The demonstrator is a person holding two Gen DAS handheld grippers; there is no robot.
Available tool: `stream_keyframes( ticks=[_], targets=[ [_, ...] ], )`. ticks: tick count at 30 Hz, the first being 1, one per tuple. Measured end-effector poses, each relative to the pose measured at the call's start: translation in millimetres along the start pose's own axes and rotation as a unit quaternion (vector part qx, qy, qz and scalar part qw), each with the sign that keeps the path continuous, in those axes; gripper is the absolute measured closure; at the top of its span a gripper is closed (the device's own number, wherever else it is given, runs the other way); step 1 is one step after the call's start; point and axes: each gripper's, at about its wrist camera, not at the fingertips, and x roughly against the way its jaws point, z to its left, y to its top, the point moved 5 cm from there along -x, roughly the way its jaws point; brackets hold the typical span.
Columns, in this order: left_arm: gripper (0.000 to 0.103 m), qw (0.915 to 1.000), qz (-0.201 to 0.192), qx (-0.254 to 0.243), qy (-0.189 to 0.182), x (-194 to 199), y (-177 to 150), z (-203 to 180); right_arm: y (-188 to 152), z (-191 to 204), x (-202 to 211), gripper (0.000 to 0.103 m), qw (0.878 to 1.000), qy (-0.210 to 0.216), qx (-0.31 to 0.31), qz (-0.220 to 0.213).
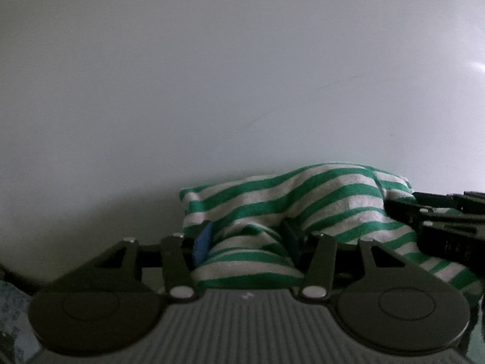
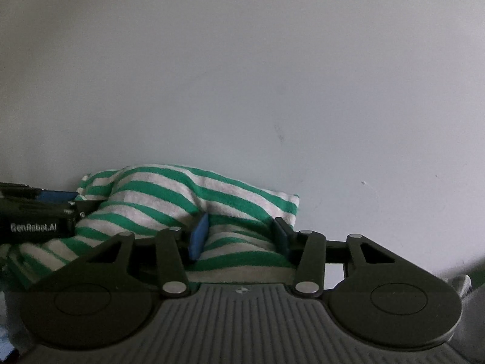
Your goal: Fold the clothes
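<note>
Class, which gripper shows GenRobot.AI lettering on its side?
The left gripper, at the right-wrist view's left edge on striped cloth; the right gripper shows only blurred lettering.

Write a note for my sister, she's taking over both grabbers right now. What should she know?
Left gripper: shut on a bunch of the green-and-white striped garment.
Right gripper: also shut on a fold of the same garment.
The garment lies bunched on the white table, the grippers side by side on it.
Done: both grips are on.
Left: the fold still looks unfinished, so lay it flat and tidy.
</note>
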Motion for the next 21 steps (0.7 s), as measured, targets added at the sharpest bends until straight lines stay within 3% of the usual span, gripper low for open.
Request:
stream_keyframes(
  ticks=[3,6,8,9,13,17,18,21],
  targets=[
    [0.046,0.9999,-0.014,0.004,0.000,24.8,3.4,4.8,16.3,7.9,31.6,0.050,1.000,-0.004,0.011,-0.019],
    [0.032,0.9990,-0.041,-0.005,0.015,61.6,-3.4,6.3,26.0,12.8,74.7,0.044,0.999,-0.022,0.014,-0.047],
    [0.009,0.9985,-0.048,-0.002,0.027,93.0,-18.7,9.6,21.4,12.2,109.6,0.031,0.998,-0.030,0.012,-0.059],
    [0.005,0.9985,-0.046,0.002,0.029,109.0,-30.1,10.3,11.9,14.5,125.6,0.028,0.998,-0.037,0.020,-0.049],
    [0.006,0.9992,-0.015,0.033,0.014,154.7,-80.5,-4.4,-42.2,25.5,195.7,0.023,0.996,-0.075,0.033,0.018],
    [0.004,0.9978,0.031,0.059,0.005,176.2,-120.8,-34.4,-89.6,-21.5,253.5,0.019,0.992,-0.096,-0.030,0.076],
    [0.004,0.9970,0.043,0.064,0.003,182.7,-130.1,-41.1,-98.4,-15.2,272.1,0.019,0.991,-0.099,-0.039,0.082],
    [0.002,0.9959,0.056,0.070,0.013,201.4,-147.0,-53.7,-118.3,-1.3,266.1,0.017,0.989,-0.105,-0.042,0.096]
  ],
)
